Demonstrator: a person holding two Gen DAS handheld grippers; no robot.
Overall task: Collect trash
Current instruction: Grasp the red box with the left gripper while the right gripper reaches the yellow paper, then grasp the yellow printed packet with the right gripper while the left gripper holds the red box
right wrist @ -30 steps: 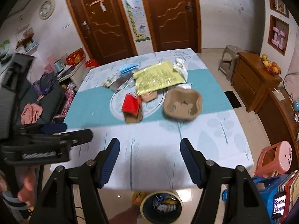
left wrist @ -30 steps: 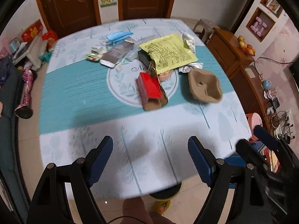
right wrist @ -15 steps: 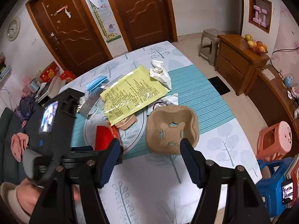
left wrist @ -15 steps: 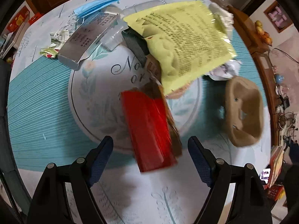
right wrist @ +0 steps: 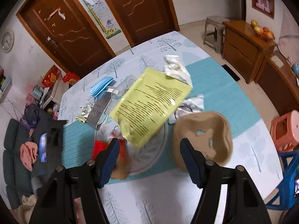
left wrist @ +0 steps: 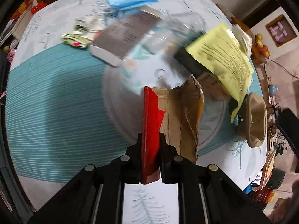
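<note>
left gripper: jaws closing, pads already pinching the red flap of the torn red-and-brown carton; flap stands on edge between them.
right gripper: jaws wide apart, nothing between; hovers over the table, near edge of the pulp cup tray just past its right finger.
landmark: round printed medallion at centre of the tablecloth.
carton place: on the near rim of the medallion, nearest to the left gripper; brown torn body hangs to the right of the red flap.
carton handling: prob. light, thin card, stiff along the fold but crushable; torn edge looks weak, may rip further if pulled by the brown part. Red face looks glossy, so could slip; grip low on the flap near the fold, as now, seems best.
carton axis: long axis runs from gripper away toward medallion centre; red flap edge-on to the left wrist cam, open torn end points far side.
cup tray place: off the medallion, right side, apart from carton; tilted, hollow side up in the right wrist view. Moulded pulp, light, rigid rim = good hold.
yellow printed bag: far-right of medallion, overlapping it, partly over other scraps; soft film, slippery, pinch a corner.
other trash: grey pouch, blue mask beyond the medallion, far-left; blurred.
risk: flap tearing off when lifted.
</note>
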